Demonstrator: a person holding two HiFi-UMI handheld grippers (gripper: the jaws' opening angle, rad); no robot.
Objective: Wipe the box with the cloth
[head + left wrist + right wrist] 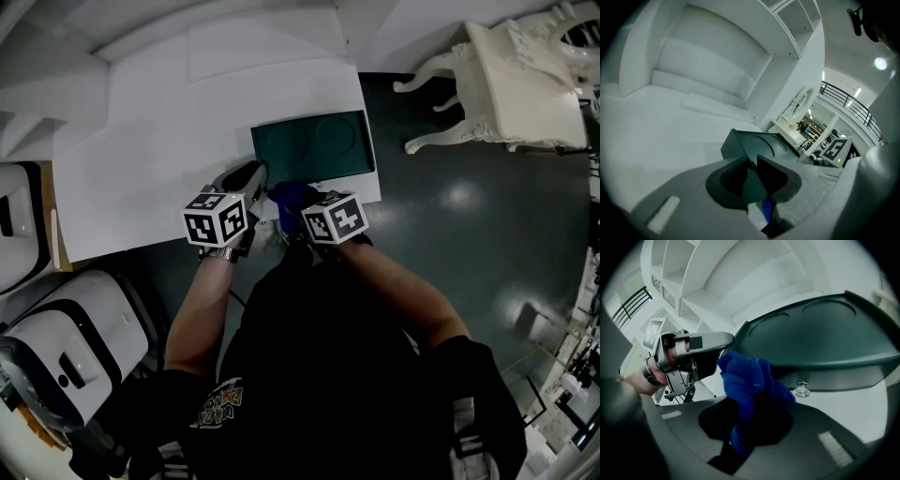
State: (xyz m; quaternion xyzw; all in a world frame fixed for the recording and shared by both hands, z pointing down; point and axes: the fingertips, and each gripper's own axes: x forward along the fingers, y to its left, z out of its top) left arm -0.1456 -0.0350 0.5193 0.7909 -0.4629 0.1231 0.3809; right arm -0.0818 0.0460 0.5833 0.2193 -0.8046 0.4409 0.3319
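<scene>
A dark green box (314, 145) with two round recesses in its top lies on the white table (159, 150), near its front right edge. My left gripper (251, 176) is at the box's near left corner; in the left gripper view its jaws (752, 176) are shut on that corner of the box (759, 143). My right gripper (292, 214) is shut on a bunched blue cloth (750, 376). The cloth (292, 195) presses against the box's front side under the lid's lip (820, 333). A small clear knob (802, 390) shows on that side.
A white ornate chair (511, 84) stands on the dark floor at the right. White cases (66, 328) sit at the left near the person. White shelves (797, 18) rise behind the table.
</scene>
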